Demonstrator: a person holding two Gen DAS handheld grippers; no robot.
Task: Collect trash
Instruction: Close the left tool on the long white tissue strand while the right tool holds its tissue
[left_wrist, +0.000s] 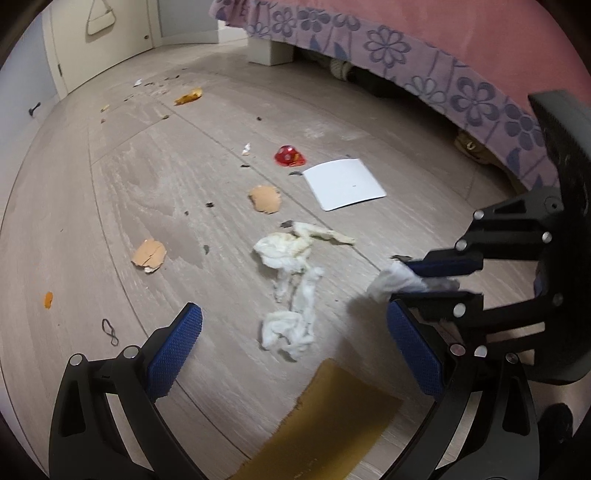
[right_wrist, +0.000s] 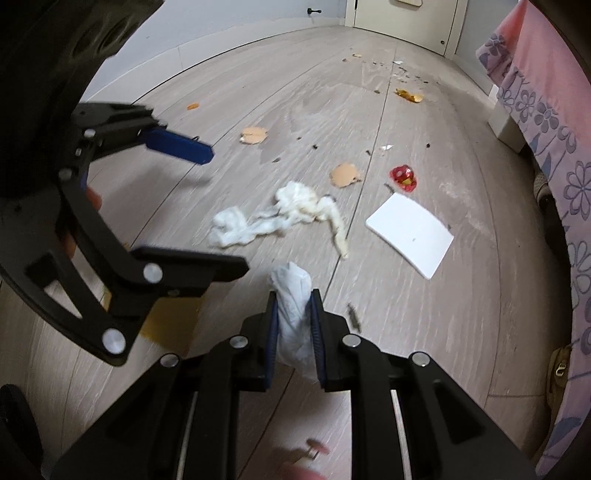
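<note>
Your right gripper (right_wrist: 294, 325) has its fingers pinched on a small white tissue wad (right_wrist: 293, 295), up off the floor (right_wrist: 406, 332). Your left gripper (left_wrist: 291, 338) has its fingers wide open, holding nothing. Just past the left gripper lies a long crumpled tissue (left_wrist: 291, 288). Beyond the tissue sit torn cardboard bits (left_wrist: 265, 198), a white card (left_wrist: 343, 183) and a red wrapper (left_wrist: 289, 156). The bed (left_wrist: 424, 62) edge runs along the right of the tissue. Left of it the floor is mostly open.
</note>
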